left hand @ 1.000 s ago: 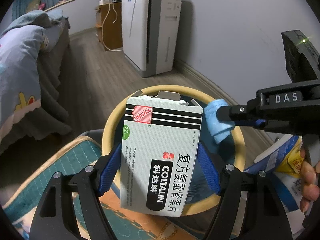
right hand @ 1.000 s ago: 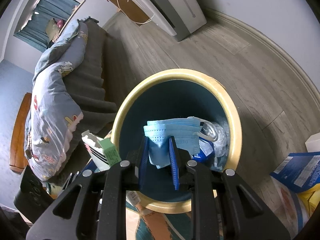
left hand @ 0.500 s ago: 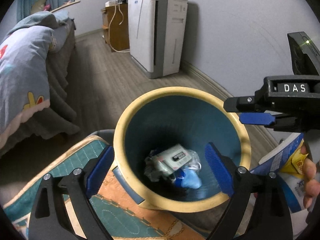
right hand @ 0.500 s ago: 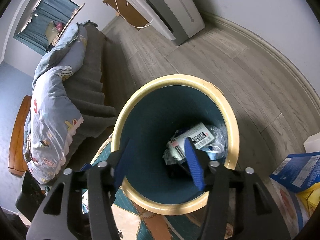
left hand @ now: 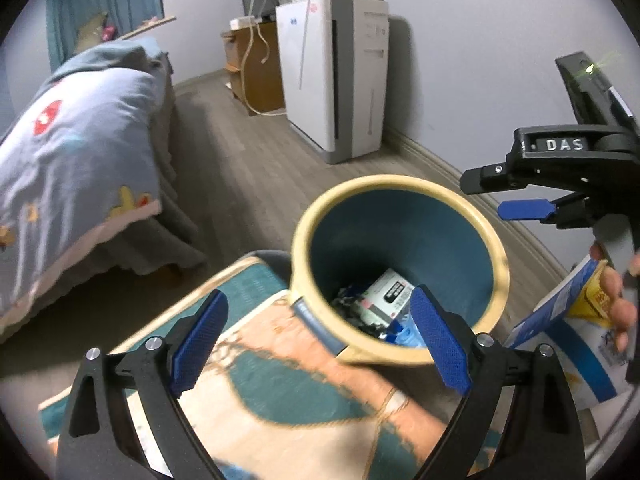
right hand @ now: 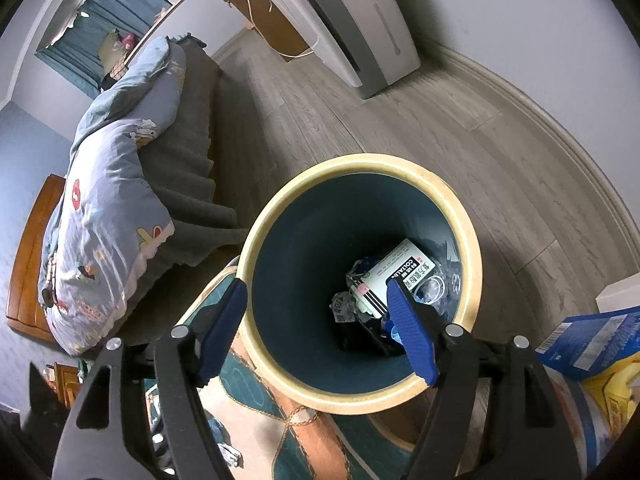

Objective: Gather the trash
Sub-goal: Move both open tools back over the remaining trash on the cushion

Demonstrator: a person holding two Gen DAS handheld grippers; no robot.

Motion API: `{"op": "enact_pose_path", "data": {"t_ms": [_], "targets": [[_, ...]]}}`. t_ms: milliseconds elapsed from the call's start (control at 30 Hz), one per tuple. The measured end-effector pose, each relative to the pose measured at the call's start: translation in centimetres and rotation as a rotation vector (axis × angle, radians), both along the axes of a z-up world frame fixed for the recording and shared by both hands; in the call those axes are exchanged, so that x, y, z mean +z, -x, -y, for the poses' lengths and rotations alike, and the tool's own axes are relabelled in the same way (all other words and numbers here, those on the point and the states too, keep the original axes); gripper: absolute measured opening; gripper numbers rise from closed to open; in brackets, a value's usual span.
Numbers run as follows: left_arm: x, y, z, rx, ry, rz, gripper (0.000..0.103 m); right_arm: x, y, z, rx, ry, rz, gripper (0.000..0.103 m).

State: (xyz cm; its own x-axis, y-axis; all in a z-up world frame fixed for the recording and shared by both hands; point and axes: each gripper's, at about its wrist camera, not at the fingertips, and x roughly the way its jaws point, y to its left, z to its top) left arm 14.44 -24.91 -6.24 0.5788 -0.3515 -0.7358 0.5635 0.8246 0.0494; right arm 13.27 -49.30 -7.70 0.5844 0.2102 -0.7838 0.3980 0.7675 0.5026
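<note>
Grey wood-plank flooring [right hand: 400, 120] fills the upper middle of both views, bounded by a pale wall with a skirting board. At upper centre of the left wrist view stands a white floor appliance [left hand: 336, 76] with a wooden cabinet [left hand: 256, 68] behind it; a bed with a blue printed quilt [left hand: 72, 152] occupies the left side. A patterned teal and orange rug [left hand: 280, 392] covers the lower part of the frame.

The trash bin [right hand: 468, 240], cream-rimmed with a dark teal interior, stands at the rug's edge, right of centre in both views. At its bottom lies a white medicine box [right hand: 396, 276] printed with dark lettering, resting on crumpled wrappers [right hand: 344, 304] and a scrap of light blue material [left hand: 408, 336].

The left gripper [left hand: 316, 340] appears at the lower edge of its own view, blue pads spread wide with nothing between them, the bin's near rim showing through the gap. The right gripper [right hand: 316, 328] sits above the bin mouth, its jaws opening, with no object clamped; the box lies far below in the bin. In the left wrist view the right gripper's body enters from the right edge, held by a hand [left hand: 616, 304]. Blue and yellow packaging [right hand: 592, 352] lies at lower right.
</note>
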Motion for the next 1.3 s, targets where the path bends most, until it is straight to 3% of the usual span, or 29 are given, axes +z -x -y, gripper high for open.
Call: {"op": "enact_pose_path", "data": {"t_ms": [200, 467, 733, 1033, 1300], "targets": [[2.7, 2.7, -3.6, 0.032, -0.018, 0.028, 0.092, 1.3, 1.1, -1.8, 0.025, 0.0, 0.016, 0.075], [5.9, 7.5, -9.6, 0.088, -0.04, 0.054, 0.092, 4.1, 3.3, -7.8, 0.124, 0.02, 0.048, 0.086], [7.4, 11.4, -18.6, 0.24, -0.015, 0.021, 0.094, 5.7, 5.0, -15.0, 0.242, 0.09, 0.067, 0.096], [6.2, 11.9, -27.0, 0.41, -0.019, -0.005, 0.095, 4.4, 5.9, -20.8, 0.308, 0.101, 0.029, 0.096], [5.1, 11.4, -31.9, 0.497, 0.003, -0.043, 0.095, 2.8, 4.8, -25.2, 0.364, 0.158, -0.015, 0.096]]}}
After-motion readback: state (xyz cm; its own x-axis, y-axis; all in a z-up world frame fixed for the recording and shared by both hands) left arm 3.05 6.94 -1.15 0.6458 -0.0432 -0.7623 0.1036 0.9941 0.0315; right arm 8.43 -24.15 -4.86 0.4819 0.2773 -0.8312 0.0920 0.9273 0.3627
